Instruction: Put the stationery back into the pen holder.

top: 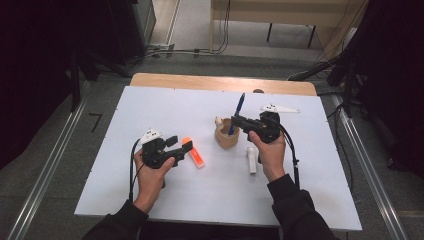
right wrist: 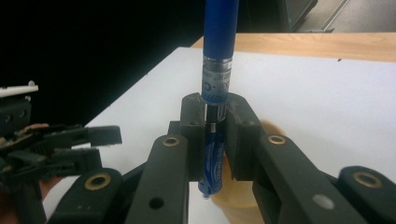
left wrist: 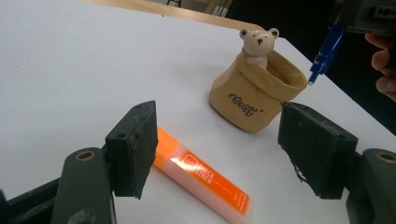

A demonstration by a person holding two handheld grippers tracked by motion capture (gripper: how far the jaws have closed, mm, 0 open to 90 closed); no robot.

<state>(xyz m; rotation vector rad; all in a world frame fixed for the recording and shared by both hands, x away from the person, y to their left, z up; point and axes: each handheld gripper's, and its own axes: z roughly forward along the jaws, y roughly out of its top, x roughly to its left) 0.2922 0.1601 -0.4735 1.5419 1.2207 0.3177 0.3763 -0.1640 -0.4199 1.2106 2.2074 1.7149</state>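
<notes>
The right tool (top: 239,121) is gripping a blue pen (top: 237,113) upright, its tip hanging over the tan bear pouch (top: 226,134) at the bench's (top: 150,105) centre. The left tool (top: 181,143) is sitting released at the pouch's nine o'clock, jaws either side of an orange highlighter (top: 194,152), not touching it.

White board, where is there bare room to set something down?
The white board is bare along its far-left stretch and the near edge between the forearms. It is crowded mid-right around the bear pouch, orange highlighter and white marker.
</notes>
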